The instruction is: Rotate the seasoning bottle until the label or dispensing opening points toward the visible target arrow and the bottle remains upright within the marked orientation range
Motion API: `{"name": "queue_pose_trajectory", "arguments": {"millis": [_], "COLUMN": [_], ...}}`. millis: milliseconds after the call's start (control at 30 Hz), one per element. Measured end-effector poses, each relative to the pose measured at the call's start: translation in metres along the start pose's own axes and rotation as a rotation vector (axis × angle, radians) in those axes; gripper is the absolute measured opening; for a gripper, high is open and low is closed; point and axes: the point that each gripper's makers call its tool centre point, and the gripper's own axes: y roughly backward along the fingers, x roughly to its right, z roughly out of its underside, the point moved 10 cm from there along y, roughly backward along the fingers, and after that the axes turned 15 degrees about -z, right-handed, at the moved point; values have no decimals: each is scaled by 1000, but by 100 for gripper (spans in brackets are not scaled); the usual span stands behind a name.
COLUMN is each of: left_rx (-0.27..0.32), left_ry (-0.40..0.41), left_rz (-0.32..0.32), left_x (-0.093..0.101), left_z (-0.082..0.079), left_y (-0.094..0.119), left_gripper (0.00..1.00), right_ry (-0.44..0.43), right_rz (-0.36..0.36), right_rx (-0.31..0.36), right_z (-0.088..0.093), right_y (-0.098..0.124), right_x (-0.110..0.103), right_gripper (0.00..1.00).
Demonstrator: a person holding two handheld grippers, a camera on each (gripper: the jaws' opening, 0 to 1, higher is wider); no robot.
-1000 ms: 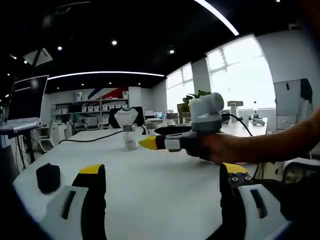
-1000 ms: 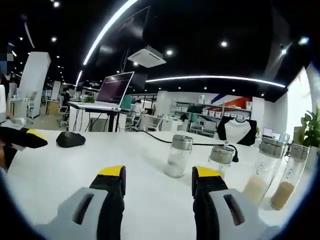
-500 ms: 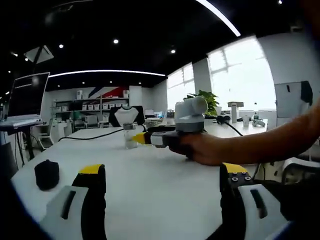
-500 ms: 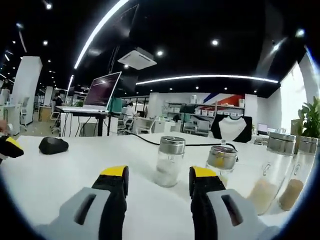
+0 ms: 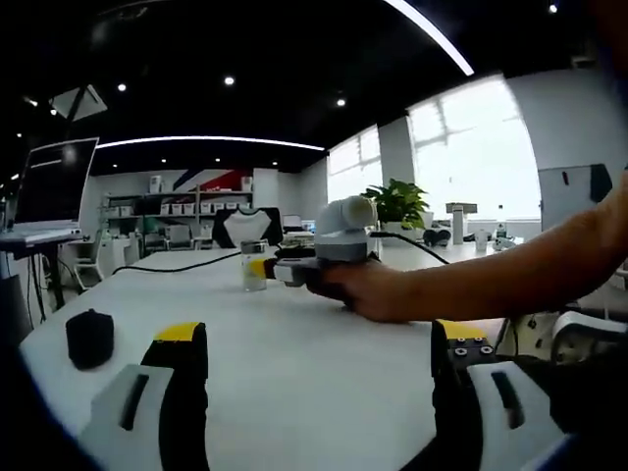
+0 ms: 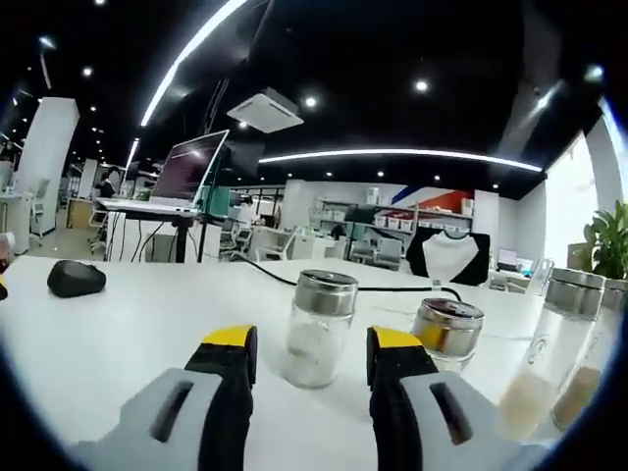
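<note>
Four glass bottles stand on the white table (image 6: 118, 324). Nearest is the clear seasoning bottle with a brushed-metal cap and white granules (image 6: 316, 328) — upright, just ahead of the right gripper (image 6: 306, 348), whose yellow-tipped jaws are spread and apart from it. Beside it sits a short metal-capped jar (image 6: 445, 334), then two tall bottles of tan powder (image 6: 549, 355). Well left lies a black mouse (image 6: 75, 279). Left gripper (image 5: 319, 339) — jaws wide apart, holding nothing.

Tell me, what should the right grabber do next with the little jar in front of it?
Probably ease forward a bit more. The right gripper is open, and the upright seasoning bottle stands just beyond the gap between its jaws, not yet between them.
</note>
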Motion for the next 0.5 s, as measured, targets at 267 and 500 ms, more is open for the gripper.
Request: {"name": "queue_pose_trajectory", "arguments": {"millis": [267, 500], "left_rx": [8, 7], "left_ry": [-3, 1], "left_rz": [8, 7], "left_x": [2, 0], "left_z": [-1, -3], "left_y": [0, 0], "left_gripper": [99, 100], "right_ry": [5, -1], "right_rz": [5, 15], "right_rx": [-7, -9], "right_z": [1, 1], "right_y": [-12, -19], "right_x": [5, 8], "right_gripper": [40, 35]}}
